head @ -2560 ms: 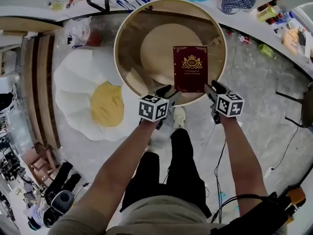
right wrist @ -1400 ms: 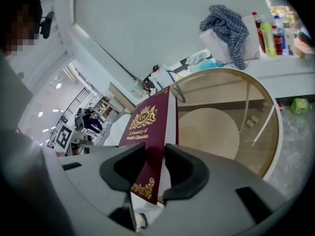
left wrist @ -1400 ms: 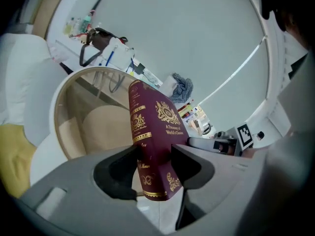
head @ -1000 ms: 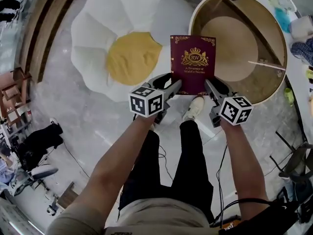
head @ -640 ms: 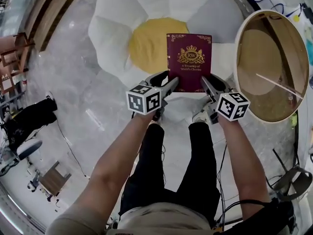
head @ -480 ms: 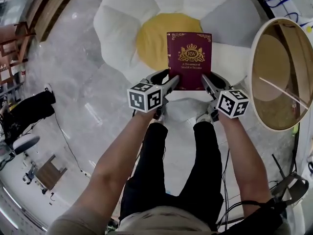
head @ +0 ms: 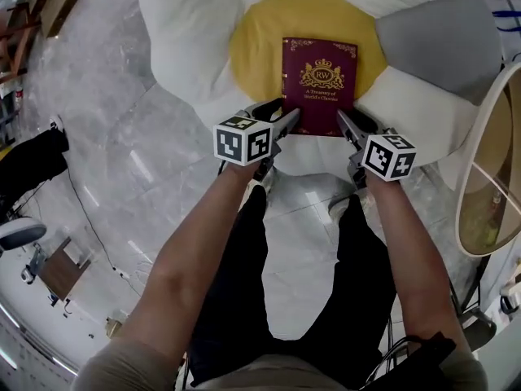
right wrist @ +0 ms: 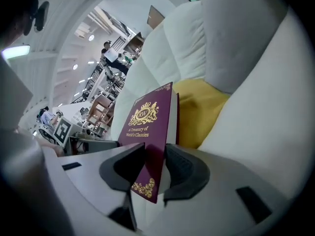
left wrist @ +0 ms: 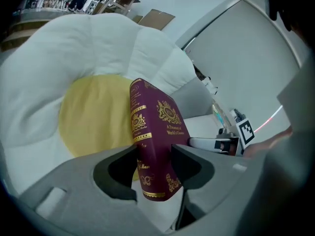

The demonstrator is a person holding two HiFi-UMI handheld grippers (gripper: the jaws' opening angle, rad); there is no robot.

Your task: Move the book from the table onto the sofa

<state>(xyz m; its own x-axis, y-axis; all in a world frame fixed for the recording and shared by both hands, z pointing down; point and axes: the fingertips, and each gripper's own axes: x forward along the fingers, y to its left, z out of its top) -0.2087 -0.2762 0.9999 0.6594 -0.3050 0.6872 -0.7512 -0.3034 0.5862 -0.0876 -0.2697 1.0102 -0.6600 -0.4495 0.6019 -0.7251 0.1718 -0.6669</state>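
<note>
While the left gripper (head: 285,123) and right gripper (head: 345,124) are each clamping a near corner of the book (head: 319,86), jaws partly closed, it is hanging over the sofa's (head: 186,39) yellow centre (head: 256,49).

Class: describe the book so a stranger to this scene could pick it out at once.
Find the flower-shaped sofa, pale petals round a yellow centre. Over that centre, the left gripper and the right gripper hold the book by its near corners. It alone is dark red, with a gold crest on its cover.
</note>
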